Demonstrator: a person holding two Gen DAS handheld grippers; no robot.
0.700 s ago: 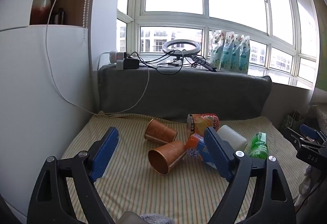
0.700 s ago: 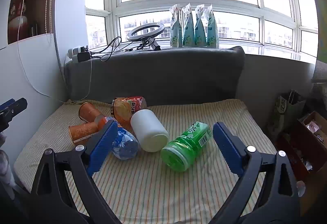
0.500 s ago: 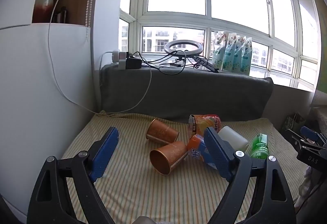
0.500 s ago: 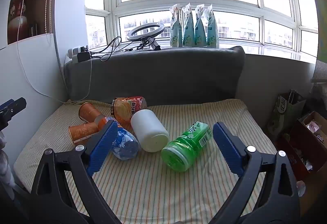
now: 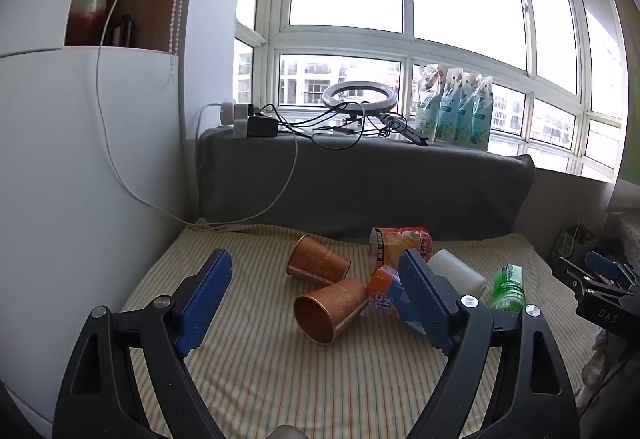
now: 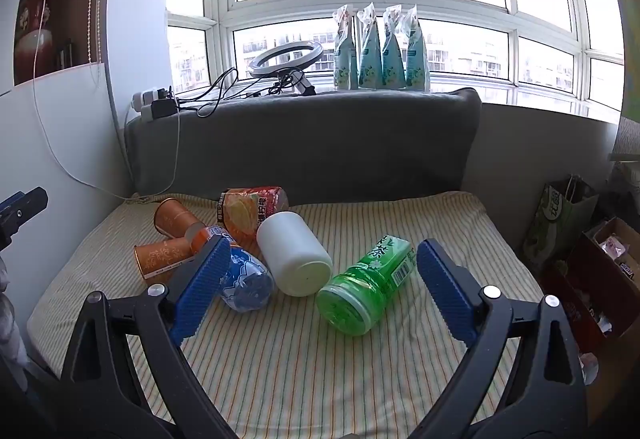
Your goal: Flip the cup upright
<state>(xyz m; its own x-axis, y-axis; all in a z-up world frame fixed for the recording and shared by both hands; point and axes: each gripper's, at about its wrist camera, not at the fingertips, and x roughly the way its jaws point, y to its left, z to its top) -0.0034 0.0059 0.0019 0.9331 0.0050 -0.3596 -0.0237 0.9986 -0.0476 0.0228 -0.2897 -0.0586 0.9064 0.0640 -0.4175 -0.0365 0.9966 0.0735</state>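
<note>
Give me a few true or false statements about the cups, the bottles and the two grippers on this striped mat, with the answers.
1. Both copper cups stand upright. False: the near copper cup and the far copper cup lie on their sides.
2. The left gripper is open and holds nothing. True.
3. The green bottle lies on its side on the striped mat. True.
4. The right gripper is clamped on the white jar. False: it is open, holding nothing.
5. The near copper cup's open mouth faces the left camera. True.
</note>
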